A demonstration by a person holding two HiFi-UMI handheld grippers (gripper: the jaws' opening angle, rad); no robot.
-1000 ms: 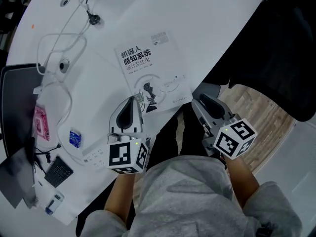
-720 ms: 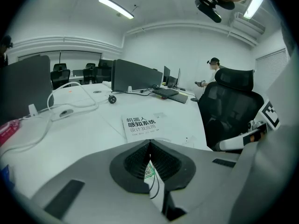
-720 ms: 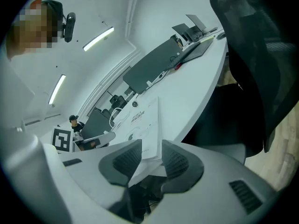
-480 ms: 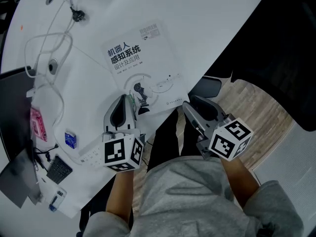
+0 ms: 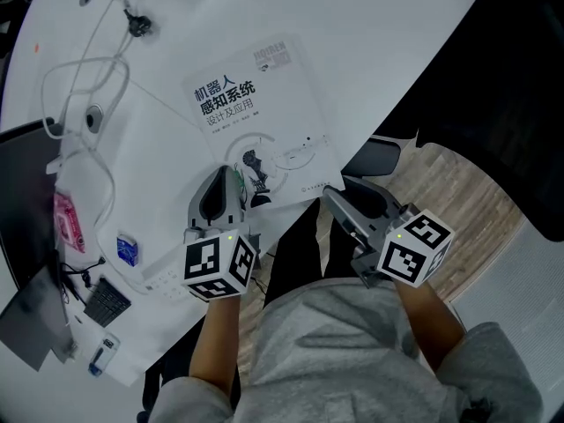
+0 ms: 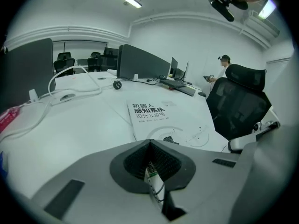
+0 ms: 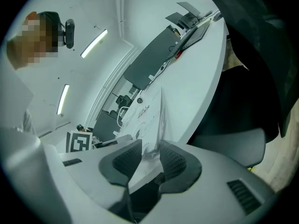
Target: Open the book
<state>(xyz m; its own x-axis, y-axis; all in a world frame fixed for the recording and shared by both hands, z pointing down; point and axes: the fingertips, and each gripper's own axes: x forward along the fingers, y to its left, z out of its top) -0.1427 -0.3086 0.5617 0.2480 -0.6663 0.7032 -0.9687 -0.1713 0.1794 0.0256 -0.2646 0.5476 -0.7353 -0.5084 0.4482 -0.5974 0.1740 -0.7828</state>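
The book (image 5: 260, 117) lies closed on the white table (image 5: 379, 33), its white cover with dark title print facing up. My left gripper (image 5: 231, 174) rests over the book's near left corner. In the left gripper view its pads (image 6: 135, 160) meet with nothing held, so the left gripper (image 6: 149, 143) is shut, with the book (image 6: 161, 120) ahead of it. My right gripper (image 5: 331, 197) sits at the table's edge by the book's near right corner. In the right gripper view the right gripper (image 7: 150, 148) is open, and the book's corner (image 7: 149, 125) reaches in between its pads.
White cables (image 5: 88, 104) loop over the table's left part. A pink packet (image 5: 70, 221), a small blue item (image 5: 129, 249) and a black keypad (image 5: 106, 302) lie at the near left. A dark screen (image 5: 22, 183) stands left. A black chair (image 5: 502, 104) is off the table's right edge.
Both grippers have sunk a little toward the table. The right gripper's tips have come in to the book's near right corner. The book has stayed closed and in place.
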